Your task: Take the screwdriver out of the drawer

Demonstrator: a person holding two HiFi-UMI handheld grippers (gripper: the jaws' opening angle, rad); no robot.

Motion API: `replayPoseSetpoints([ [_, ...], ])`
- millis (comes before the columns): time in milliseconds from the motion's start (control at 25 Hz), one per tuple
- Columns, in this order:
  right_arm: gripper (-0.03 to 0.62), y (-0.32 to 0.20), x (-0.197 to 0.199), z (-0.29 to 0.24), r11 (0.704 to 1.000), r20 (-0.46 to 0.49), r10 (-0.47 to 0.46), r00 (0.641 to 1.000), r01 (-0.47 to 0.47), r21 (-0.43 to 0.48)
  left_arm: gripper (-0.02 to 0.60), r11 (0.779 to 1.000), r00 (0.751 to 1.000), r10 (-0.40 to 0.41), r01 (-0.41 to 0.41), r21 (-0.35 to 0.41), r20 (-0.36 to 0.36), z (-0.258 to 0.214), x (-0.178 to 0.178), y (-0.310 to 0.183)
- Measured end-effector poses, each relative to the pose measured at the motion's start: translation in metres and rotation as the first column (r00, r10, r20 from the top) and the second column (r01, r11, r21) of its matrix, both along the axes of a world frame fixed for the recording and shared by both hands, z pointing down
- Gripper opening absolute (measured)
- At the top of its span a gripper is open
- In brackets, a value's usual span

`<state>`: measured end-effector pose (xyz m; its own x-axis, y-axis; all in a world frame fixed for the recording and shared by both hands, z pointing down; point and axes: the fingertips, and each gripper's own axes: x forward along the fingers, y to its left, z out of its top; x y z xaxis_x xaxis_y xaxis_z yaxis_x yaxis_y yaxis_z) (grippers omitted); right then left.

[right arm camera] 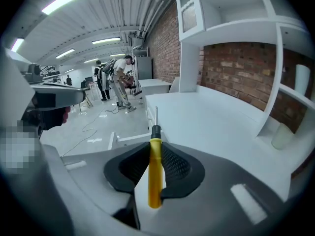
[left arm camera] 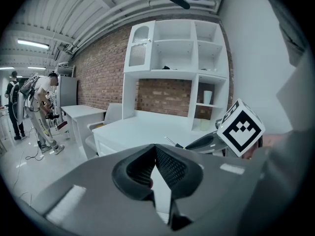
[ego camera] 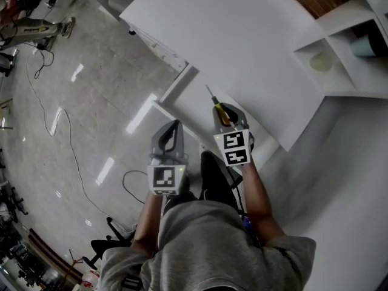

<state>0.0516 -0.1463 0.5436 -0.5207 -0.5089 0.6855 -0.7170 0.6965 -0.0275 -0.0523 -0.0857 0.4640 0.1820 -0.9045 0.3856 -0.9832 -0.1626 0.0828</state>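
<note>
My right gripper (right arm camera: 155,144) is shut on the yellow handle of a screwdriver (right arm camera: 154,173). Its black collar and thin metal shaft stick out ahead of the jaws. In the head view the right gripper (ego camera: 222,113) holds the screwdriver (ego camera: 219,108) in the air in front of the white desk (ego camera: 242,47), tip towards the desk's edge. My left gripper (ego camera: 174,126) hovers beside it on the left, its jaws closed with nothing between them (left arm camera: 155,149). From the left gripper view, the right gripper's marker cube (left arm camera: 240,128) and the screwdriver tip (left arm camera: 170,141) show at the right.
White rails (ego camera: 174,87) stand below the desk's front edge. White shelves (ego camera: 345,53) with a pale cup (right arm camera: 281,134) rise at the desk's back. Cables (ego camera: 54,126) trail over the glossy floor. People (left arm camera: 42,109) stand far off by another table.
</note>
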Motion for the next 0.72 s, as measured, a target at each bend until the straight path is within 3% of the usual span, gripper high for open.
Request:
replayPoseSetpoints([
  [360, 0.077, 0.028, -0.006, -0.066, 0.993, 0.048, 0.036, 0.998, -0.041, 0.11, 0.012, 0.995, 1.0, 0.022, -0.023, 0.1, 0.013, -0.055, -0.008, 0.024],
  [720, 0.077, 0.078, 0.019, -0.124, 0.967, 0.142, 0.112, 0.983, -0.141, 0.212, 0.012, 0.981, 0.995, 0.082, -0.09, 0.171, 0.053, -0.091, 0.013, 0.063],
])
